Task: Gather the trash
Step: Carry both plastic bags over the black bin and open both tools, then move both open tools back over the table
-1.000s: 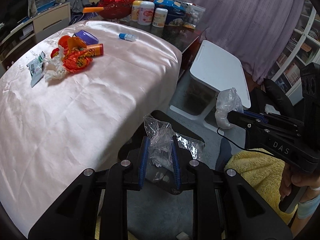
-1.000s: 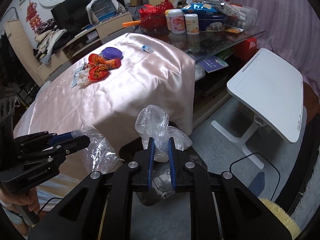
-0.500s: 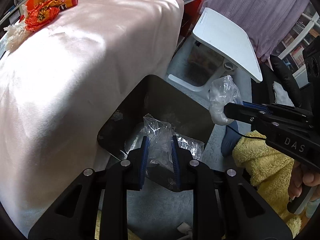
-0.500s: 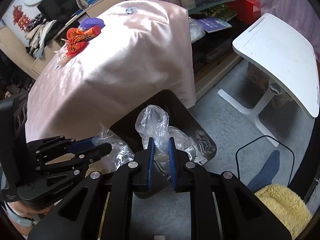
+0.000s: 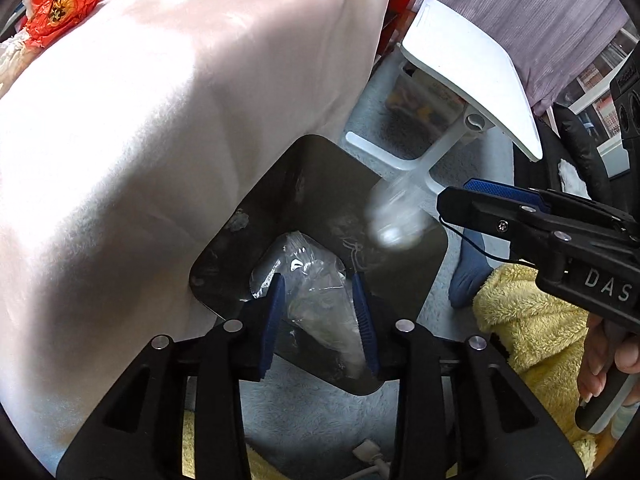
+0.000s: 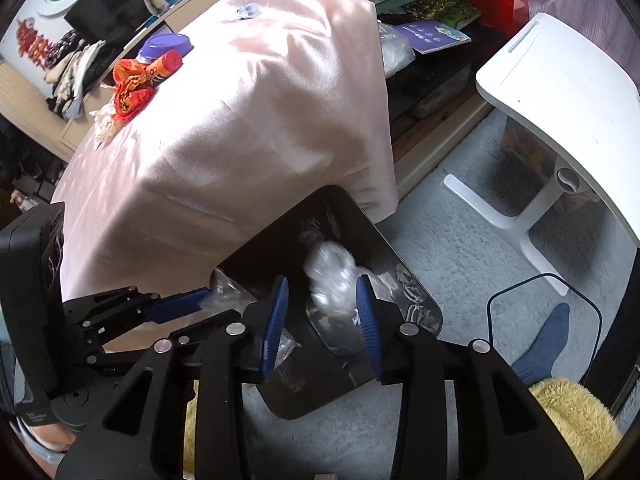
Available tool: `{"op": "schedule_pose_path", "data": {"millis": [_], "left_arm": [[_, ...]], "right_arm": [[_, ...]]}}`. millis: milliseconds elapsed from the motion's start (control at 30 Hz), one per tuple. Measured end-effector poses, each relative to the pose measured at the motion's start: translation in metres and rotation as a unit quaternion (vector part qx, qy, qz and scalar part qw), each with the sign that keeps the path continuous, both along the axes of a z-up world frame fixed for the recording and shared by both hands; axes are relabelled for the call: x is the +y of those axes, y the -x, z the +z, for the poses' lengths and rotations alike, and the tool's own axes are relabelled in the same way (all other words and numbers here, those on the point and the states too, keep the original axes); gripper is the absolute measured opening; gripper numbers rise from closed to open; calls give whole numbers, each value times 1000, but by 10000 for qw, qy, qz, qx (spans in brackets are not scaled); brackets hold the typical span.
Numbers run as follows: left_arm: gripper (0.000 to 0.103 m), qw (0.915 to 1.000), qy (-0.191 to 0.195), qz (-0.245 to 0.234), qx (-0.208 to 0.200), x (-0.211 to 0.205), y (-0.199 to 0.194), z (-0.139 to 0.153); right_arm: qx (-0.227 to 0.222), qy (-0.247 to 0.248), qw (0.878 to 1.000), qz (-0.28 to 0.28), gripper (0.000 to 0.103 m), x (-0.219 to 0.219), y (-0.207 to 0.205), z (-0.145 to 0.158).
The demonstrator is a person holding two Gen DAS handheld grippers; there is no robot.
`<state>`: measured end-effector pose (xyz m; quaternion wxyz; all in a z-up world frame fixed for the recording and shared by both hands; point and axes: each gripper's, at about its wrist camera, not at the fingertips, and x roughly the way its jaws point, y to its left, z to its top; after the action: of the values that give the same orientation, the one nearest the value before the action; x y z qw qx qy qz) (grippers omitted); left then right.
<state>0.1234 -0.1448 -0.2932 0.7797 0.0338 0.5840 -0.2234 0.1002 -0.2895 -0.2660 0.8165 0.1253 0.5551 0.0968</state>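
Observation:
A black trash bin (image 5: 320, 184) stands on the floor against the pink-covered table; it also shows in the right wrist view (image 6: 280, 248). My left gripper (image 5: 319, 312) is open above the bin, and a clear plastic bag (image 5: 316, 280) lies between its spread fingers, down in the bin. My right gripper (image 6: 320, 316) is open too, and a crumpled clear bag (image 6: 334, 276) is blurred, falling free between its fingers into the bin. That falling bag (image 5: 394, 216) shows below the right gripper (image 5: 472, 196) in the left wrist view. Orange wrappers (image 6: 130, 94) lie on the table.
The pink cloth-covered table (image 6: 240, 100) carries an orange tube (image 6: 164, 66), a purple lid (image 6: 166, 45) and a small bottle (image 6: 248, 10). A white side table (image 6: 560, 76) stands right of the bin. A grey carpet, a black cable (image 6: 532, 280) and a socked foot (image 6: 548, 336) lie nearby.
Both grippers have opened over the bin. The bag in the right gripper has dropped free and is falling; the left gripper's bag has slipped down between its fingers.

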Motion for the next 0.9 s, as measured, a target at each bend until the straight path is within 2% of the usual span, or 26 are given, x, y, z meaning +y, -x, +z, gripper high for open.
{"op": "schedule_pose_path", "data": {"millis": [233,333,400,500,667,900], "left_arm": [[61,9997,40,50,-228,9,7,21],[69,9990,66,105,-433,18,12,38],[73,9981,89,160,-592,26,16,52],[80,9959,112,277,-853,41,22,73],[85,9913,62,596,-1171,78,30,100],[86,9834,-53,1239,-1328,135,25,120]], "right_arm": [[-249,132,9995,-171,48,-7,3,21],[-406,227,9986,-246,57,-9,7,34],[-518,283,9978,-296,70,-9,9,43],[-693,265,9967,-334,81,-6,12,56],[-884,251,9955,-223,82,9,14,72],[-1132,263,9932,-6,84,32,10,96]]}}
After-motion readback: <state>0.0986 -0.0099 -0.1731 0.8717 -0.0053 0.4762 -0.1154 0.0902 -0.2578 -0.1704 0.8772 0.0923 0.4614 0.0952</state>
